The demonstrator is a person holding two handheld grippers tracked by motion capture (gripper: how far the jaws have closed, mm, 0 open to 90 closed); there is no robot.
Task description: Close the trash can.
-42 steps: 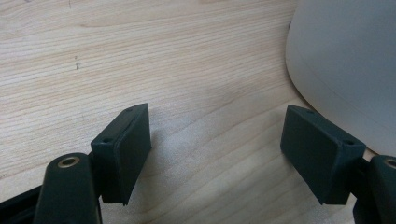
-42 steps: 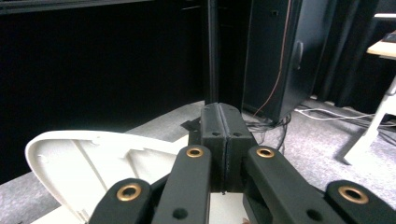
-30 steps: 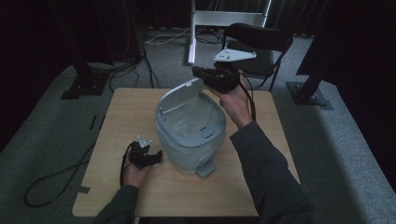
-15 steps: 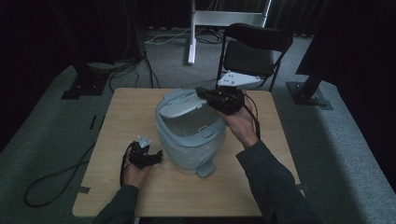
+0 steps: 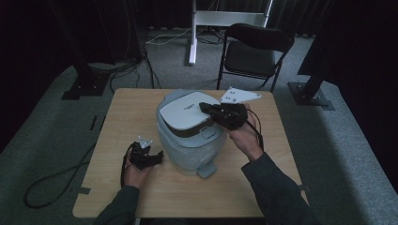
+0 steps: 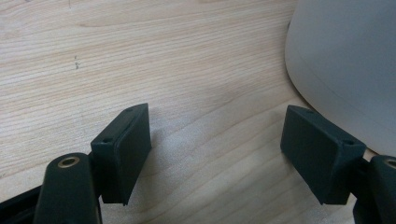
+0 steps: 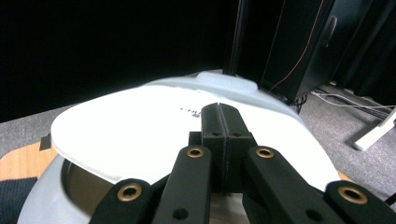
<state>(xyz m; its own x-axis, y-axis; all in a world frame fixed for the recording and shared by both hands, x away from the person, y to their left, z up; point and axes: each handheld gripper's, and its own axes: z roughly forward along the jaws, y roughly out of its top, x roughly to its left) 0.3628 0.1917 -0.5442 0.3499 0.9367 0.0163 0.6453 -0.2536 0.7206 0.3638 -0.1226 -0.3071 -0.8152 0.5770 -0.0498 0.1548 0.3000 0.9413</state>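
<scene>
A pale grey rice cooker point(image 5: 190, 147) stands in the middle of the wooden table point(image 5: 117, 117). Its white lid point(image 5: 184, 114) lies nearly flat, with a gap left between lid and body. My right gripper point(image 5: 203, 107) is shut with nothing between its jaws, and its tips rest on top of the lid point(image 7: 135, 128) near the far edge. The right gripper point(image 7: 225, 116) points across the lid. My left gripper point(image 5: 157, 157) rests on the table just left of the cooker's base, open and empty. In the left gripper view, the left gripper point(image 6: 217, 140) has bare wood between its jaws and the cooker wall point(image 6: 345, 60) beside it.
A black folding chair point(image 5: 256, 51) stands behind the table. A white stand point(image 5: 192, 33) and dark stand bases point(image 5: 309, 93) sit on the grey floor. Cables point(image 5: 51, 178) run along the floor to the left. Bare table lies in front of the cooker.
The cooker's lid has swung from nearly upright down to almost flat. My right gripper has come down and toward me with it. The left gripper has stayed put.
</scene>
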